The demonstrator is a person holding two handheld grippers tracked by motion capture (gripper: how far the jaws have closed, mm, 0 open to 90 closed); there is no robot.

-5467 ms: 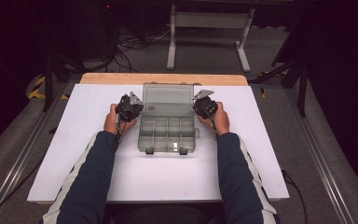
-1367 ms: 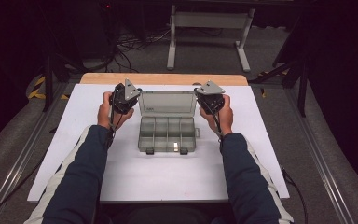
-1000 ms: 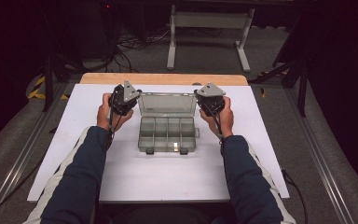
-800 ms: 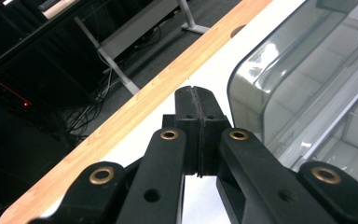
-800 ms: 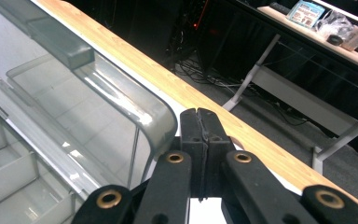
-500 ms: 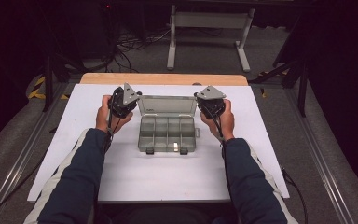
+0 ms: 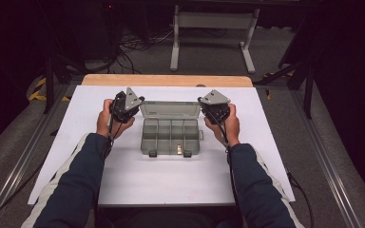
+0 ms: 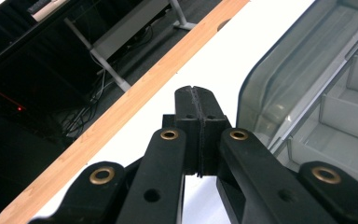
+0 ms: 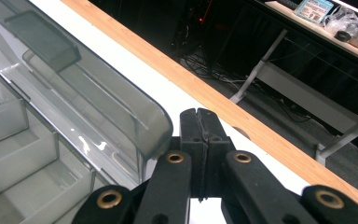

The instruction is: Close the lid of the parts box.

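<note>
High view: clear grey compartment box (image 7: 171, 135) sits mid-table on the white table top (image 7: 171, 185), lid (image 7: 170, 109) thrown back toward the far edge, two latches on the near side. No readable brand or writing on it; a pale strip on the lid is too small to read. Left gripper (image 7: 125, 105) held just beside the lid's left end, right gripper (image 7: 214, 105) just beside its right end, each w/ a grey three-cornered plate on top. Both forearms come in from the bottom in dark blue sleeves, hands wrapped round the gripper bodies, roughly level w/ each other

Left gripper view: left gripper (image 8: 196, 95) jaws pressed together, nothing between them, tips over bare white top. Lid (image 8: 298, 70) and dividers lie to the right, apart from the jaws. Wooden table edge (image 8: 135, 93) runs diagonally behind

Right gripper view: right gripper (image 9: 199, 119) jaws also together, empty. Lid's rounded corner (image 9: 161, 128) just beside the tips on the left; can't tell if touching. Far off on a shelf, a blue-labelled packet (image 9: 313, 9), text unreadable
</note>
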